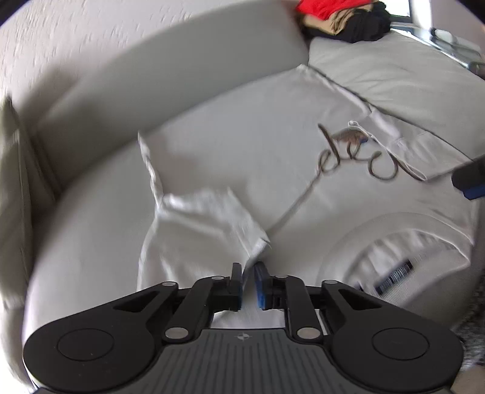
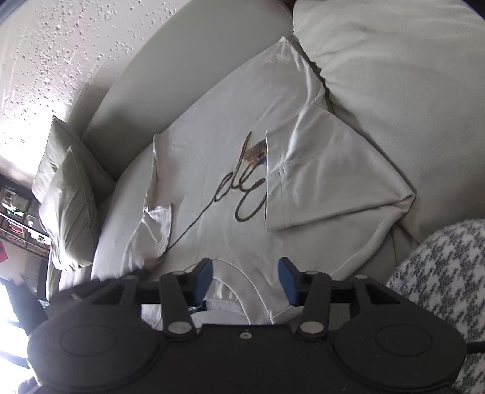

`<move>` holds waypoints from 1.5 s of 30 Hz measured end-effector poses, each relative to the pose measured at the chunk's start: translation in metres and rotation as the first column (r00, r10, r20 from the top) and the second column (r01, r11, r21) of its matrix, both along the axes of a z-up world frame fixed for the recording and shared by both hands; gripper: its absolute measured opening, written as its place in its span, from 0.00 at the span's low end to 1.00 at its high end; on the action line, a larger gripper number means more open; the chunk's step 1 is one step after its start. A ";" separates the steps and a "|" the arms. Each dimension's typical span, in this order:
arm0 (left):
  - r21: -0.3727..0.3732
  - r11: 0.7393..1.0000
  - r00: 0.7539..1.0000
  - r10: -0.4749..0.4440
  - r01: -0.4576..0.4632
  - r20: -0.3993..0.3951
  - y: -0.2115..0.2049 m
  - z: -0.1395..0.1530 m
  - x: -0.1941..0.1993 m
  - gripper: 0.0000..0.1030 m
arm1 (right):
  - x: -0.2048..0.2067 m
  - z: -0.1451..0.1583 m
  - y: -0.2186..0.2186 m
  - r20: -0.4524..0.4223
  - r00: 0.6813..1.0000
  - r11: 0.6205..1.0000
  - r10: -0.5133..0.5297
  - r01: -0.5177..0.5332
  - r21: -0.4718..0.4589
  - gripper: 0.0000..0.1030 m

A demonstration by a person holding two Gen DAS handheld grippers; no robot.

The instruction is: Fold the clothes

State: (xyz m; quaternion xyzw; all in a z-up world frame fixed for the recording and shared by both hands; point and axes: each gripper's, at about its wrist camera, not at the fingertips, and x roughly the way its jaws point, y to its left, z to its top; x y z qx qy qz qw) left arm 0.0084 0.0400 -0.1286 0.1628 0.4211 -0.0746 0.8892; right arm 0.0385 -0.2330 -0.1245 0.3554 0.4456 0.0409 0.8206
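Note:
A white T-shirt (image 2: 230,157) with dark script lettering lies spread on a pale sofa seat, collar toward me. Its right sleeve (image 2: 327,188) is folded in over the chest. My left gripper (image 1: 249,285) is shut on the left sleeve (image 1: 212,218) and holds it lifted off the seat. The shirt also shows in the left wrist view (image 1: 272,157). My right gripper (image 2: 245,278) is open and empty just above the collar (image 2: 242,278). Its tip shows at the right edge of the left wrist view (image 1: 469,178).
The sofa backrest (image 1: 151,75) curves behind the shirt. A pile of red, tan and black clothes (image 1: 345,18) lies at the far end. Cushions (image 2: 69,194) lean at the left. A houndstooth fabric (image 2: 439,272) lies at the right. A large seat cushion (image 2: 394,75) borders the shirt.

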 end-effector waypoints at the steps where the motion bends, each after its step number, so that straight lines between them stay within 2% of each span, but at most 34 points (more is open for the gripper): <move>1: -0.046 0.998 0.999 0.030 -0.030 -0.017 0.009 0.002 -0.005 0.29 | 0.000 0.001 0.000 0.003 1.000 1.000 -0.001 0.001 0.004 0.48; 3: -0.188 0.973 0.991 0.131 -0.131 -0.015 0.037 0.016 -0.013 0.44 | 0.000 0.001 -0.001 0.008 1.000 1.000 -0.006 0.006 0.012 0.48; 6: -0.318 0.901 0.952 0.306 -0.296 -0.021 0.088 0.029 -0.022 0.44 | 0.000 0.001 -0.001 0.011 1.000 1.000 -0.015 0.015 0.021 0.48; 8: -0.405 0.823 0.913 0.400 -0.397 -0.083 0.119 0.031 -0.012 0.44 | 0.001 0.000 0.000 0.009 1.000 1.000 -0.017 0.017 0.024 0.48; 9: -0.438 0.785 0.894 0.432 -0.438 -0.120 0.131 0.031 -0.005 0.43 | 0.002 -0.001 0.001 0.008 1.000 1.000 -0.018 0.018 0.026 0.48; 12: -0.472 0.729 0.867 0.451 -0.496 -0.214 0.156 0.022 0.003 0.43 | 0.001 -0.002 0.004 0.000 1.000 0.999 -0.010 0.010 0.033 0.48; 15: -0.460 0.734 0.865 0.443 -0.500 -0.233 0.156 0.013 0.009 0.43 | -0.001 -0.001 0.007 -0.005 1.000 1.000 -0.006 0.006 0.020 0.48; 19: -0.393 0.779 0.872 0.450 -0.489 -0.192 0.146 0.009 0.012 0.43 | -0.001 -0.001 0.007 -0.012 1.000 1.000 -0.009 0.009 0.016 0.48; 25: -0.332 0.819 0.883 0.451 -0.468 -0.134 0.146 0.008 0.003 0.43 | 0.000 -0.003 0.011 -0.021 1.000 1.000 -0.003 0.003 0.008 0.48; 35: -0.351 0.804 0.876 0.463 -0.480 -0.138 0.149 0.002 0.006 0.44 | 0.000 -0.008 0.012 -0.038 0.999 1.000 -0.005 0.005 0.014 0.48; 36: -0.362 0.799 0.875 0.463 -0.480 -0.140 0.150 0.001 0.006 0.44 | 0.000 -0.010 0.012 -0.042 0.999 1.000 -0.006 0.006 0.015 0.48; 38: -0.425 0.759 0.866 0.473 -0.494 -0.161 0.159 -0.002 0.005 0.44 | 0.000 -0.013 0.010 -0.050 0.999 1.000 -0.011 0.012 0.021 0.48; 41: -0.511 0.671 0.836 0.501 -0.538 -0.222 0.180 -0.006 0.002 0.41 | -0.002 -0.015 0.010 -0.051 0.999 1.000 -0.015 0.017 0.023 0.48; 45: -0.537 0.656 0.845 0.459 -0.531 -0.275 0.184 -0.011 0.008 0.39 | -0.001 -0.017 0.010 -0.049 0.999 1.000 -0.011 0.013 0.027 0.49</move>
